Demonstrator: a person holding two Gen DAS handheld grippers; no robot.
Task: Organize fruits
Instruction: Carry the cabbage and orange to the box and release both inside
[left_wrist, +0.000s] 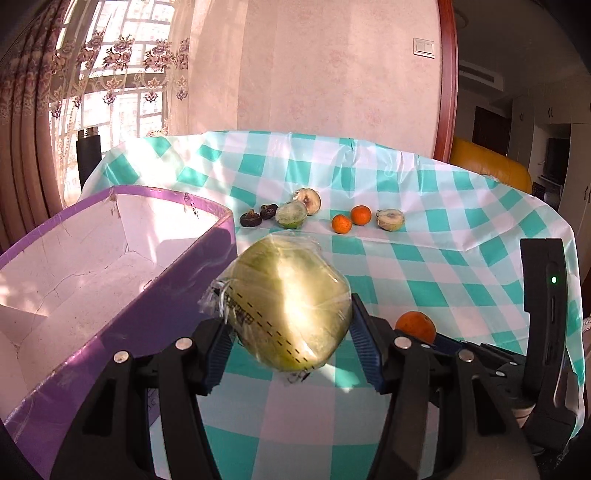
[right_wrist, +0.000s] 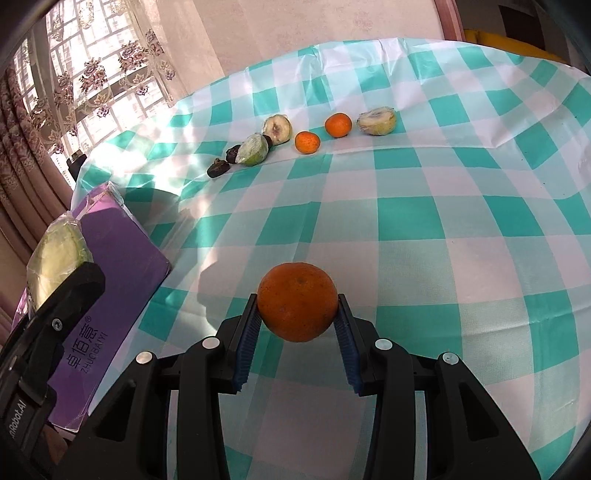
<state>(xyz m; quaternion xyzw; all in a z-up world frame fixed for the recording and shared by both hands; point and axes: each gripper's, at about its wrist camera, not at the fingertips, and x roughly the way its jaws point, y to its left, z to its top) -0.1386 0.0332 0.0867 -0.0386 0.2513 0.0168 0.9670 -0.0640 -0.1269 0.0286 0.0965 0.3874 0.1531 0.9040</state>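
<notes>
Fruits (right_wrist: 306, 142) lie in a row beyond both grippers: left gripper (left_wrist: 290, 345) pinches a wrapped melon (left_wrist: 291, 306) beside the purple box (left_wrist: 110, 295), right gripper (right_wrist: 297, 317) pinches an orange (right_wrist: 297, 301) over the checked tabletop (right_wrist: 424, 229).

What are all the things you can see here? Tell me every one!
wrapped green fruit: one, yellow-green, in the left gripper
big orange: one, orange, in the right gripper
small oranges: two, orange, far row on the cloth
cut fruit halves: three, pale green, far row
dark lumps: two, dark brown, left end of the row
box: one, purple, white inside, left
tablecloth: one, teal-and-white check
left gripper: black, blue pads
right gripper: black, blue pads
</notes>
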